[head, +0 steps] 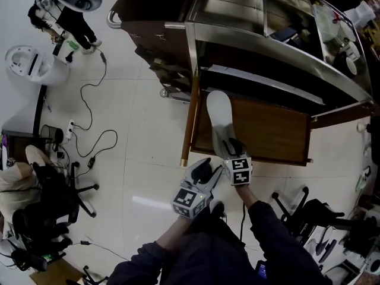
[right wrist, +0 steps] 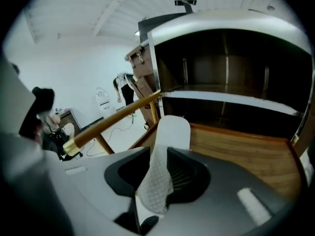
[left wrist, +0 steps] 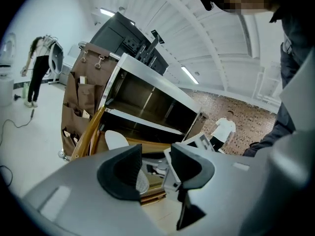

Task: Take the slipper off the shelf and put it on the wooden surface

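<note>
A white slipper lies flat on the wooden surface, the low board of a metal-framed shelf unit, near its left end. My right gripper sits over the slipper's near end. In the right gripper view the slipper's waffle-textured upper stands between the jaws of the right gripper, leaning on the left one with a gap on the right side. The wooden surface stretches away to the right. My left gripper hovers just off the shelf's front edge, open and empty.
The steel shelf frame overhangs the board, with a dark shelf above. A wooden post marks the board's left corner. Cables trail over the white floor; office chairs stand left and right. A person bends at far left.
</note>
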